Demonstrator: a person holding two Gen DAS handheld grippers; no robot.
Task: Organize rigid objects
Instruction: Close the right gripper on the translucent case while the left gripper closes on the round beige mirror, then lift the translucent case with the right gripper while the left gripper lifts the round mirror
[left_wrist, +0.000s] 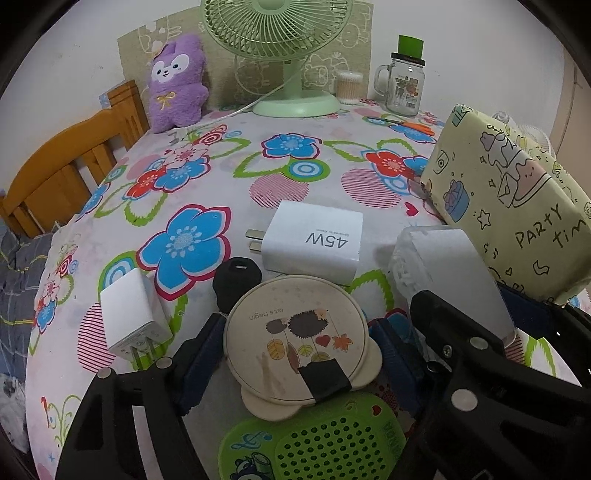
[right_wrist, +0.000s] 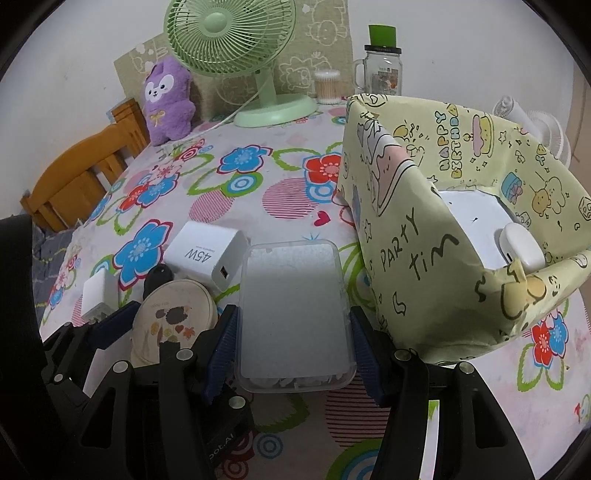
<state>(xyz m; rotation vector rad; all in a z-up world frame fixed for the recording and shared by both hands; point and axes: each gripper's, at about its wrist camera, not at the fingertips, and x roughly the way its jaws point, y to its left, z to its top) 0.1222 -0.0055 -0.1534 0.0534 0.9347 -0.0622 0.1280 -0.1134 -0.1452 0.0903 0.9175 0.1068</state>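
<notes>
Frosted plastic case (right_wrist: 295, 310) clamped in right gripper (right_wrist: 295, 332); round beige coaster (left_wrist: 297, 339) squeezed within left gripper (left_wrist: 291, 354).

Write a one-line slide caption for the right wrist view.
Right gripper grips a frosted plastic case beside the yellow party box.

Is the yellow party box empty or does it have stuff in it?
Not empty: the yellow party box holds a white earbud case and another white item.
</notes>
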